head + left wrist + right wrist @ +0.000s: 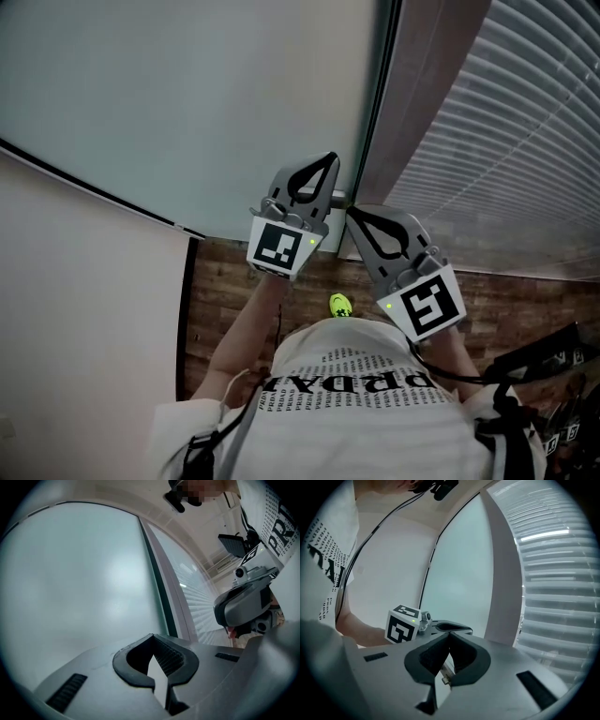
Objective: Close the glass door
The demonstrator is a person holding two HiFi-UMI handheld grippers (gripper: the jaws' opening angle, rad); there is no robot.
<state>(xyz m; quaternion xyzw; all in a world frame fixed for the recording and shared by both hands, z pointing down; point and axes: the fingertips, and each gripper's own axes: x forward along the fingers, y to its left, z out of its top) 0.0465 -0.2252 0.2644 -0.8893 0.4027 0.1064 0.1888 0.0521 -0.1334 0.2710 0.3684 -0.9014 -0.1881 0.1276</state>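
Facing the tall frosted glass door (187, 94), I hold both jaw pairs pinched together by its upright dark edge, left gripper (328, 161) slightly nearer than right gripper (352, 215).

Looks dim and cool from the head view, lit softly through the frosted glass door (187, 84), with pale stripes on the blinds (525, 122). Bends hard toward black round edges in both gripper views; blurs whatever sits nearest the lens.

The white shirt (276, 517) bears large black letters starting "PR" (the rest unclear).
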